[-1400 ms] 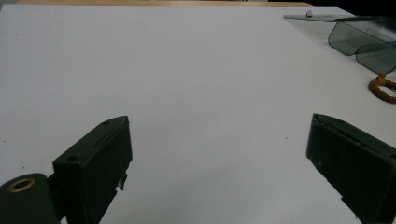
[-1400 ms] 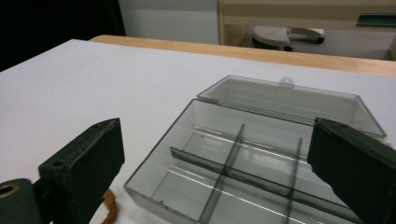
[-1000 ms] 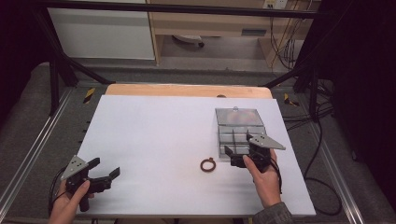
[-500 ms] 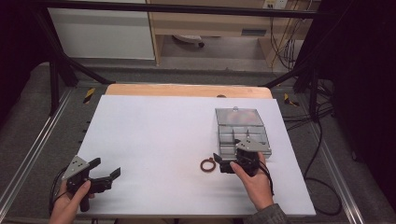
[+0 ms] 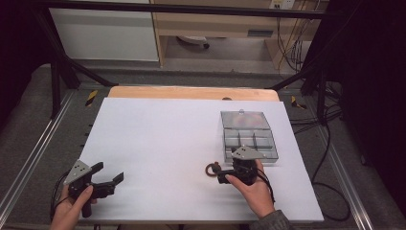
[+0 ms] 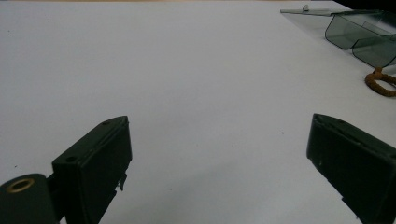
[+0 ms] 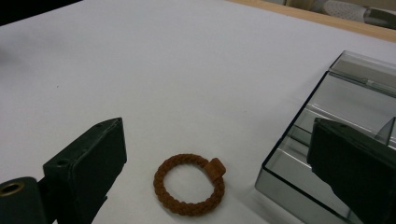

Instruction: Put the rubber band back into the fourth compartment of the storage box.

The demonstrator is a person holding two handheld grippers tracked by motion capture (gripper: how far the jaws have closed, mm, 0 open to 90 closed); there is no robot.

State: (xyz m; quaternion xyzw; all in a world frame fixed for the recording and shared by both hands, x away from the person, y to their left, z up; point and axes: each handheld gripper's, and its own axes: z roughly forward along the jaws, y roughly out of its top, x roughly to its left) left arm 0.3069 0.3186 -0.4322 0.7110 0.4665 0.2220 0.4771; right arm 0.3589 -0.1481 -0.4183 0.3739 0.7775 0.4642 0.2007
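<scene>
We aim right gripper (image 7: 215, 154), jaws spread wide, over braided ring (image 7: 189, 184) beside clear box (image 7: 327, 140) (probably ring's destination). Left gripper (image 5: 107, 179) spread, resting apart.

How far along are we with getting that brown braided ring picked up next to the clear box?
Done: the clear compartment box lies open, lid laid back. In hand: the right gripper hangs over the brown braided ring, jaws open on either side, not closed on it. The ring lies on the white table beside the box. Left to do: grasp and lift it, likely into a compartment. The left gripper waits open, apart.
</scene>
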